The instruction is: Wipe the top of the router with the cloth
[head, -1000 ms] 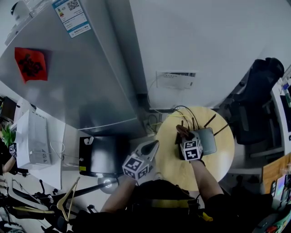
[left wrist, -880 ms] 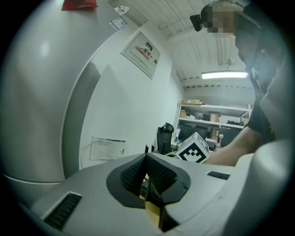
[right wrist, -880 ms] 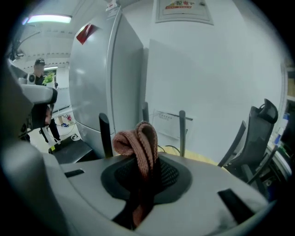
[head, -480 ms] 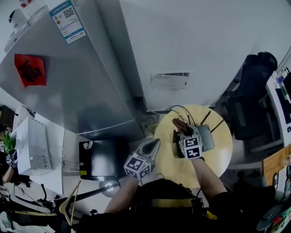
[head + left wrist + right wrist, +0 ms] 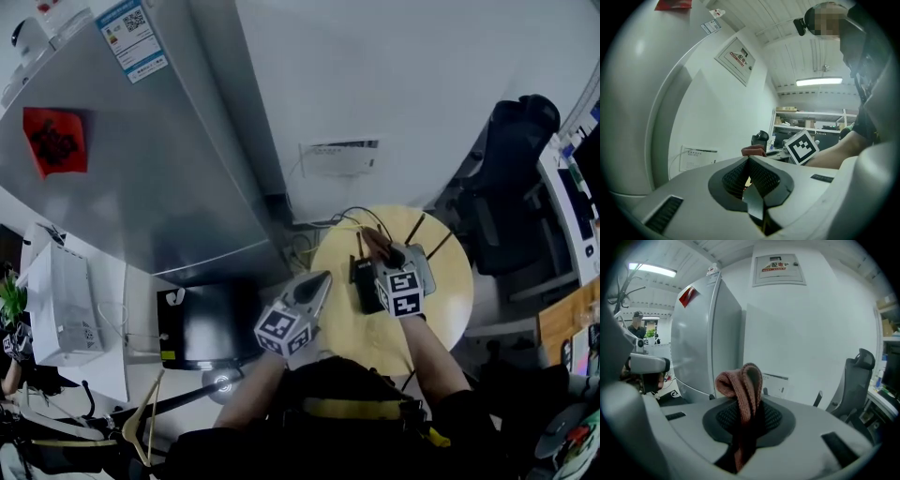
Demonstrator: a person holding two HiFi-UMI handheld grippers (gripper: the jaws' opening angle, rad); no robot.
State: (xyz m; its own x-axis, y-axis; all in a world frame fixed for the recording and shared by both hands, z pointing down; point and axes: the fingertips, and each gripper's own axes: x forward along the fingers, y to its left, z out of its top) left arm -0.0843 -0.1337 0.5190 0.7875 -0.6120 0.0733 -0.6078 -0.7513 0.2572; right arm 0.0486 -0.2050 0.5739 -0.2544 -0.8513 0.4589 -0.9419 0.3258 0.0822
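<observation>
A grey router point(image 5: 425, 272) with dark antennas lies on the round yellow table point(image 5: 441, 314). My right gripper point(image 5: 382, 255) is over the router's left part and is shut on a reddish-brown knitted cloth point(image 5: 373, 242). In the right gripper view the cloth point(image 5: 740, 380) loops up out of the shut jaws of that gripper point(image 5: 745, 416) and hides what lies below. My left gripper point(image 5: 317, 283) hangs off the table's left edge, shut with nothing in it; in its own view the left gripper point(image 5: 749, 163) has its pads pressed together. How far the cloth touches the router is hidden.
A black box point(image 5: 364, 284) lies on the table left of the router, with cables point(image 5: 352, 217) behind it. A tall grey fridge point(image 5: 141, 159) stands to the left, a black office chair point(image 5: 516, 178) to the right, and a black case point(image 5: 206, 323) on the floor.
The head view has shifted, so table and router sit a little higher and further left. The right gripper stays over the router with the cloth. The left gripper has hardly moved.
</observation>
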